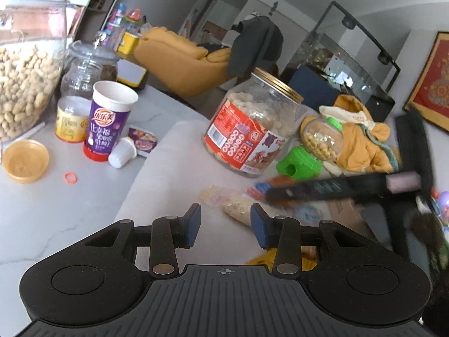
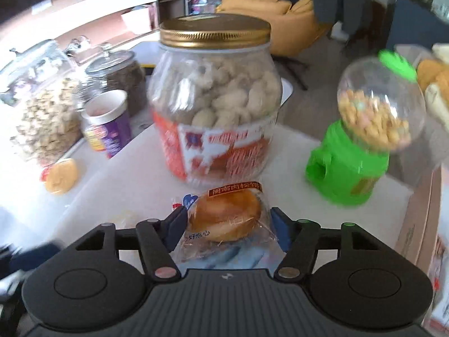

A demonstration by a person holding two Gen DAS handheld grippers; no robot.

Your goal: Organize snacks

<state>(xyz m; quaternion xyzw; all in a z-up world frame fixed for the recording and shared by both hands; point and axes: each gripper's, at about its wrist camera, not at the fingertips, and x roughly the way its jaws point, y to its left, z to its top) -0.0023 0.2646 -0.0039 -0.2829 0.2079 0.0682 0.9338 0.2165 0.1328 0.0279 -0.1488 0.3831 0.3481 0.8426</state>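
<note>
Far left on the pale marble-look tabletop [image 1: 42, 219] stands a big clear glass jar of unshelled peanuts [image 1: 25, 90], w/ a smaller lidded glass jar of dark stuff [image 1: 88, 70] behind it and a tall purple-and-red paper snack cup [image 1: 108, 120] in front; these look like the storage end, so loose snacks probably get grouped near them. Left tongs [image 1: 226, 224] hang released, blue pads apart, nothing between them, aimed at a clear plastic bag of pale crumbly snack [image 1: 241, 207] lying on the white mat [image 1: 168, 168], likely next pickup. Mid-scene, a gold-lidded clear plastic jar w/ red label [image 2: 216, 104] stands upright on the mat, packed w/ pale round biscuits. Just in front of it, right tongs [image 2: 228, 226] are clenched on a round golden pastry in a clear wrapper [image 2: 224, 216], pads pressing the wrapper's sides, lifted clear of the mat as far as I can tell, prob. in transit; blur suggests motion. Right of the jar sits a green plastic candy dispenser w/ clear globe [image 2: 362, 140], tilted in view. Light grip makes sense: the pastry is soft and the wrapper slippery.
</note>
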